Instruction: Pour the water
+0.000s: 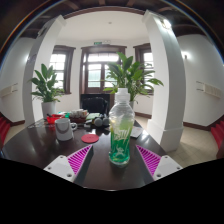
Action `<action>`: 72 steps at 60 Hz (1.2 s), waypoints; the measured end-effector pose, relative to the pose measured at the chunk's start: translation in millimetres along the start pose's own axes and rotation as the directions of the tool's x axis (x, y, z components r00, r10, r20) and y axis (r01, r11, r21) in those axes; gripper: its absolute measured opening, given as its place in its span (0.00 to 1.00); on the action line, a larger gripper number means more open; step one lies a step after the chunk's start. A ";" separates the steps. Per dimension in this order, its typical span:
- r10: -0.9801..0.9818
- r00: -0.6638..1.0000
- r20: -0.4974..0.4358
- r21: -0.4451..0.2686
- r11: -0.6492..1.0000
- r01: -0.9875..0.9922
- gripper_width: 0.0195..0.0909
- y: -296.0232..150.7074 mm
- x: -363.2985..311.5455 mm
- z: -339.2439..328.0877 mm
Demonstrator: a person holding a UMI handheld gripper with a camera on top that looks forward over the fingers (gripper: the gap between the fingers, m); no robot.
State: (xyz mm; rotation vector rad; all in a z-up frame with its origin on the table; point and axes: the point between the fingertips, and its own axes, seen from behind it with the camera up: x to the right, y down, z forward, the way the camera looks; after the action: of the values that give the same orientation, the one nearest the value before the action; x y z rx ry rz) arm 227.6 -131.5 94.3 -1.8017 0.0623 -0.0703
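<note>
A clear plastic bottle with a green label and white cap stands upright on the dark round table. It sits between my gripper's two fingers, just ahead of the magenta pads, with a wide gap on each side. The gripper is open and holds nothing. A white cup stands on the table to the left, beyond the left finger. A small red coaster lies left of the bottle.
Several small items clutter the far part of the table, among them a red object. Potted plants stand at the left and behind the table near the windows. White pillars flank the room.
</note>
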 end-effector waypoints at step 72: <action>-0.453 0.891 -0.043 0.014 0.891 0.454 0.24 -64.5 -5.2 139.3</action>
State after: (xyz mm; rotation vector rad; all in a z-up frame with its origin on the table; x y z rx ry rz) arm 234.2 18.8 125.1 -1.7592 -0.3345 -0.4394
